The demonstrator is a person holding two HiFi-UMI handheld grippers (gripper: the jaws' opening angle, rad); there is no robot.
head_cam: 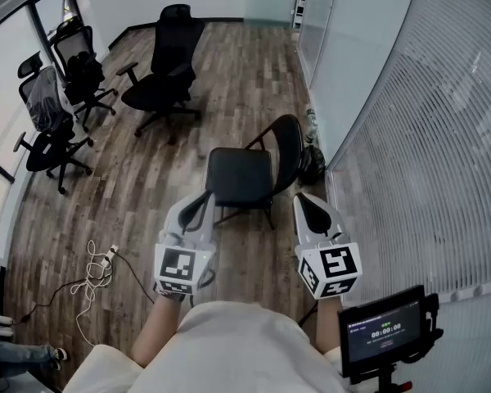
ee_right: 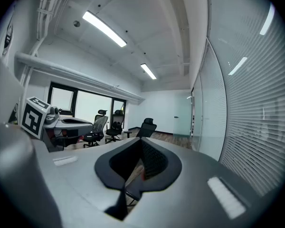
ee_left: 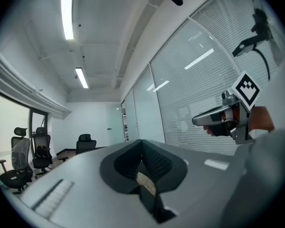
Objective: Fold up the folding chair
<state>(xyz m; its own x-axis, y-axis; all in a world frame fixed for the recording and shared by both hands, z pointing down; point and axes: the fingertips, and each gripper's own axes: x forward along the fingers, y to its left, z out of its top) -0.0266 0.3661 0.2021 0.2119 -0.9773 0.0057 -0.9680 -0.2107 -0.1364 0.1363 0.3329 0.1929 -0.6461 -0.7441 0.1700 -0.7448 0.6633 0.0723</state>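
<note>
**Head view: folding chair point(head_cam: 239, 176) stands open ahead of both grippers**

On the wood floor point(head_cam: 147, 188), it sits between the left gripper point(head_cam: 203, 201) and right gripper point(head_cam: 301, 203), touching neither. Both pairs of jaws are closed and empty.

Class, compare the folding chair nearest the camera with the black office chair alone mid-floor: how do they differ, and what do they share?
The folding chair stands on thin fixed legs; the office chair on a wheeled star base. The folding chair lacks armrests; the office chair has two. The folding chair's back is low; the office chair's is tall. Both are black and upright.
</note>
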